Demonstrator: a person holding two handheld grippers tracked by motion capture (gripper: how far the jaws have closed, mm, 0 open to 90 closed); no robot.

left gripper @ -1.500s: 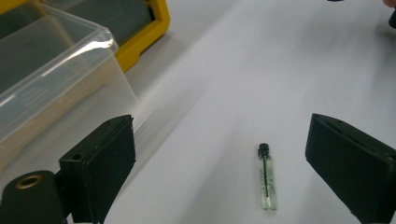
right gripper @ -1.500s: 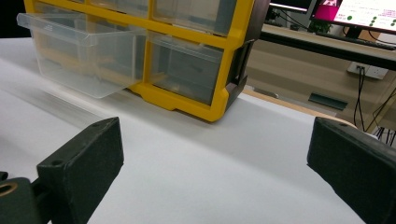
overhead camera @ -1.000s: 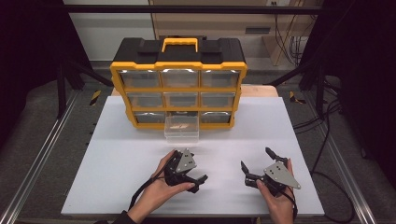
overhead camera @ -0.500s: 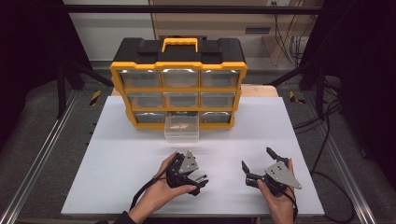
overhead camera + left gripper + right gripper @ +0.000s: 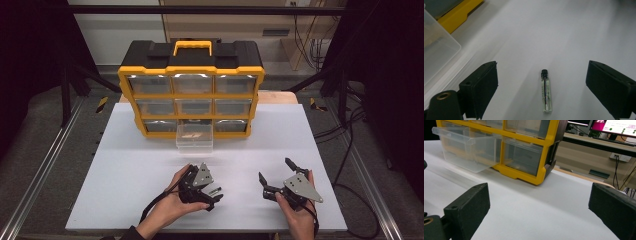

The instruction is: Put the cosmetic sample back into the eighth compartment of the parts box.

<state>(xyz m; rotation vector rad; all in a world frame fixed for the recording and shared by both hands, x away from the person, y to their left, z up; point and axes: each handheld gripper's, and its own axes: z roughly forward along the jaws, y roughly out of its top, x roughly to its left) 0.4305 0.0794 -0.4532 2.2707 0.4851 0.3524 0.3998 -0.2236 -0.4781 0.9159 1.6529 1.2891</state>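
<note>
Left tool (image 5: 544, 82) has edged right, straddling one vial (image 5: 546, 93).
Both tools gape empty; vial's contents unclear; right tool (image 5: 279, 177).

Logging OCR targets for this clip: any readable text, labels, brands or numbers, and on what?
None can be read.
Glass vial between the left claw's open jaws: fine dark print along its side, too small to read.
Monitor behind the yellow drawer organizer: on-screen text, blurred.

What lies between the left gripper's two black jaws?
In the left gripper view, a small clear glass vial with a black cap lies flat on the white table, between the open left gripper jaws, touching neither.
</note>
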